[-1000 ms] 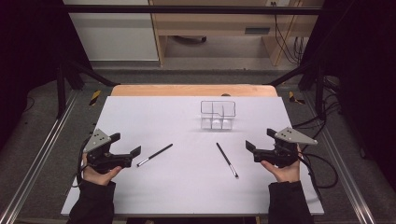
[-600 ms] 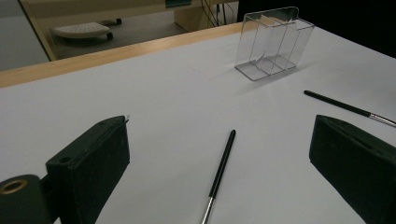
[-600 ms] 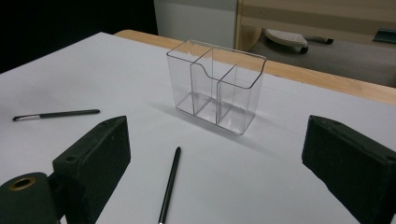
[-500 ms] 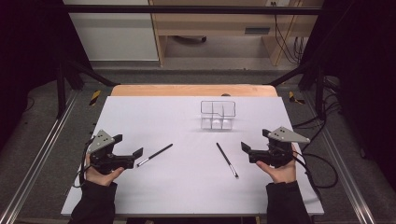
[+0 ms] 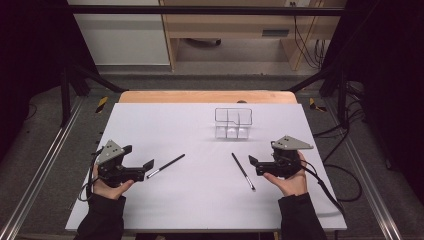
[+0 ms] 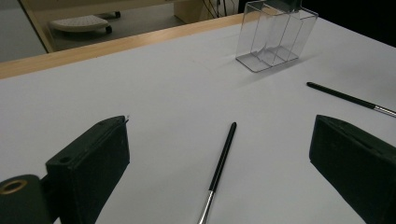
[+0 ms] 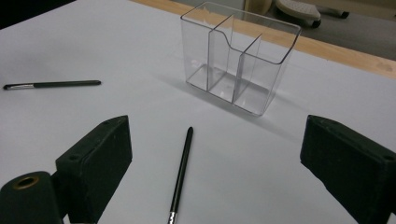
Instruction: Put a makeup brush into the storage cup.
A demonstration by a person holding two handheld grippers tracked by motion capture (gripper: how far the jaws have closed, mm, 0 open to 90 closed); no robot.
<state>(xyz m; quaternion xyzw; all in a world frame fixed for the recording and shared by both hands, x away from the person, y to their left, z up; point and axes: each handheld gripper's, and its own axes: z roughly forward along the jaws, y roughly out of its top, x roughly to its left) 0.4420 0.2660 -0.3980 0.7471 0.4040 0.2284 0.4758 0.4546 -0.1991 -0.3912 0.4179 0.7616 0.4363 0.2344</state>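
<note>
Now both hand-held grippers, left (image 5: pixel 148 166) & right (image 5: pixel 253 161), released, by brushes.

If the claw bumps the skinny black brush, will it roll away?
Probably a little. The left brush looks thin and round, lying flat on the smooth white table, so a sideways nudge could roll it. It seems stiff and light. The open left claw hasn't touched it.

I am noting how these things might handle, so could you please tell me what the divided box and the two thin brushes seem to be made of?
The box looks like clear, glossy hard plastic, possibly acrylic: the table shows through its walls and dividers. Each brush has a black, slightly shiny handle, plastic or painted wood, I cannot tell which, joined to a silvery, reflective collar that looks like metal.
</note>
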